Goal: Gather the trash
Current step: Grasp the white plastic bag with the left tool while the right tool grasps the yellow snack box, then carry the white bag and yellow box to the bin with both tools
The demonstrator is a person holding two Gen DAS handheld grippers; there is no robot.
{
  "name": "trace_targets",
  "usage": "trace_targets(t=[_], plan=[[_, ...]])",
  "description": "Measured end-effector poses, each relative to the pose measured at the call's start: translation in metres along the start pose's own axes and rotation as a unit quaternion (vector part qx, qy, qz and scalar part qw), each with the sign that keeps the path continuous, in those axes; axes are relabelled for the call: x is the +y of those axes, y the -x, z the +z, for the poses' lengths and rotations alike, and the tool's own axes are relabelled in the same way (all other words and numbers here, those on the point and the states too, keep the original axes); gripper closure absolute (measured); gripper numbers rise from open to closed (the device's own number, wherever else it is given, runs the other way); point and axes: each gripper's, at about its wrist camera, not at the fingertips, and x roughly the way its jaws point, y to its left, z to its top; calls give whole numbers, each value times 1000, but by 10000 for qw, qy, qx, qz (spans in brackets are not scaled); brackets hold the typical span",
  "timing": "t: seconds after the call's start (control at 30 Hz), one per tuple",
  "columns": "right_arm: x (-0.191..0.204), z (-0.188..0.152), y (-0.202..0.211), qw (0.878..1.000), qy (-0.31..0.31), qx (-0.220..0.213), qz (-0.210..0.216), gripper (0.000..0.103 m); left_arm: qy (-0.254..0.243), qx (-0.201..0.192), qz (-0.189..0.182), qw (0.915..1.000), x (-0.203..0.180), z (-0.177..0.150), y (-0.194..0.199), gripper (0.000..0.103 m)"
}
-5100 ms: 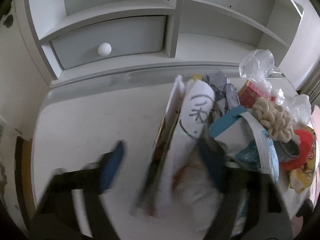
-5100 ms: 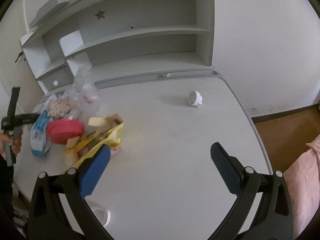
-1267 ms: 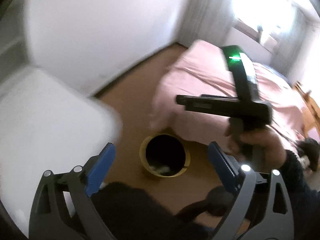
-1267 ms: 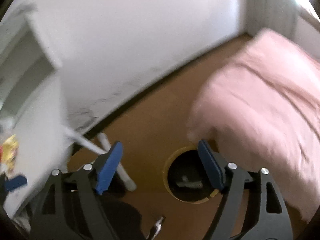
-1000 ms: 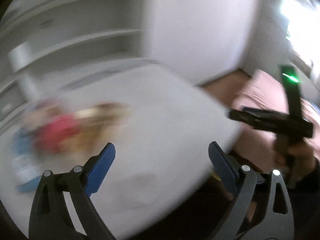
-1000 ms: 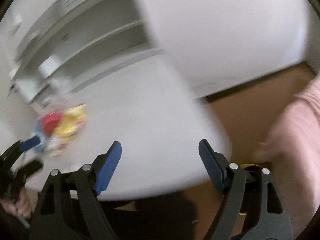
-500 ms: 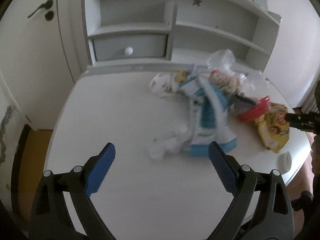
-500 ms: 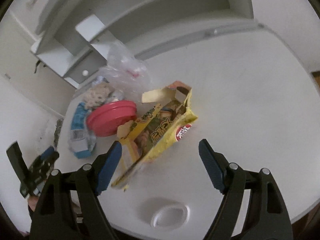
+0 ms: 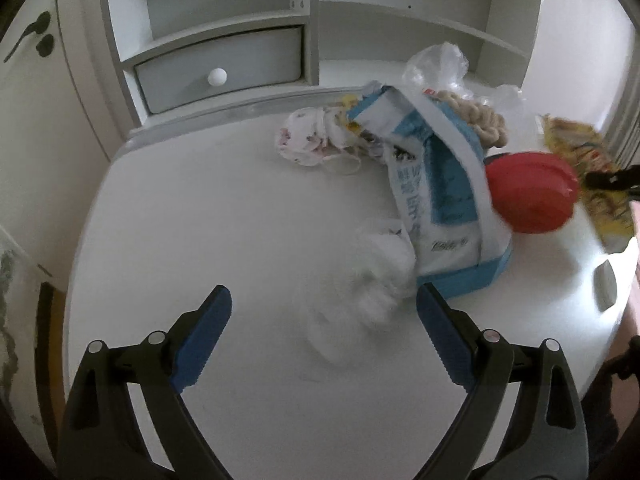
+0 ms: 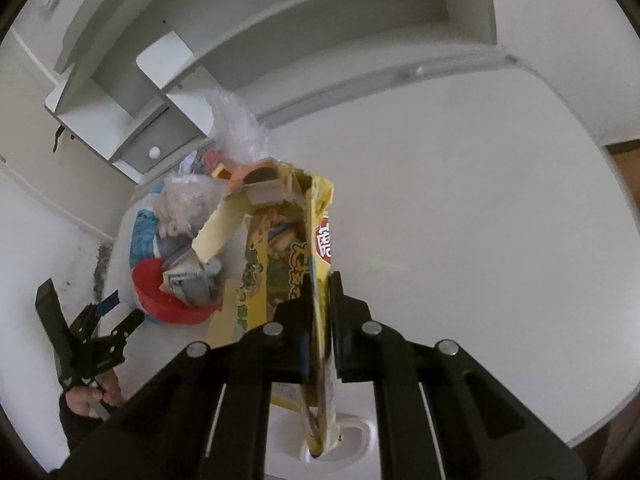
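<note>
My right gripper is shut on the yellow snack box, its jaws pinching one torn side wall. The same yellow snack box shows at the right edge of the left wrist view. My left gripper is open just above the white desk, with crumpled white tissue between and ahead of its fingers, untouched. Beyond lie a blue-and-white bag, a red lid, a white patterned wrapper and clear plastic bags.
A white hutch with shelves and a grey drawer stands at the desk's back. A small white cap lies under the snack box near the front edge. The desk's right half is bare. A hand holds the left gripper.
Both grippers swung from the bin on the floor back over the desk. The right gripper has since closed on the yellow snack box. The left gripper came lower and nearer the tissue.
</note>
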Motion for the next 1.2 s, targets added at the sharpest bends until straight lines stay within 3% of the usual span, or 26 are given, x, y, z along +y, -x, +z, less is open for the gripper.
trace_targets(t=[0.1,0.2,0.23,0.33,0.43,0.6,0.73,0.83,1.03,1.2], plan=[[-7,0,12,9999,54,-78,-104,94,-25,9,-129,9999,1,1,-4,20],[-14,-2,20,9998,47,-116,-151,94,-66,33,-135,9999,-2,2,-5,48],[-16,-2,23,9997,58,-132,-183,94,-87,22,-164,9998,-4,3,-3,73],[-23,-3,31,9995,73,-189,-257,94,139,-30,-151,9998,-3,5,6,72],[-31,-2,40,9989,68,-294,-367,94,208,-165,91,9996,-4,10,21,72],[-60,-4,67,9959,-77,-587,-689,94,112,-402,120,9991,-29,25,47,72],[-96,-10,94,9906,-342,-871,-999,94,-141,-643,-233,9976,-79,45,62,72],[-134,-22,118,9845,-707,-1073,-1194,94,-460,-760,-701,9936,-134,63,62,72],[-228,-76,176,9601,-1581,-1440,-1803,94,-1264,-656,-1768,9739,-271,77,52,72],[-308,-137,211,9282,-2344,-1524,-2455,94,-1999,-361,-2649,9426,-398,64,44,72]])
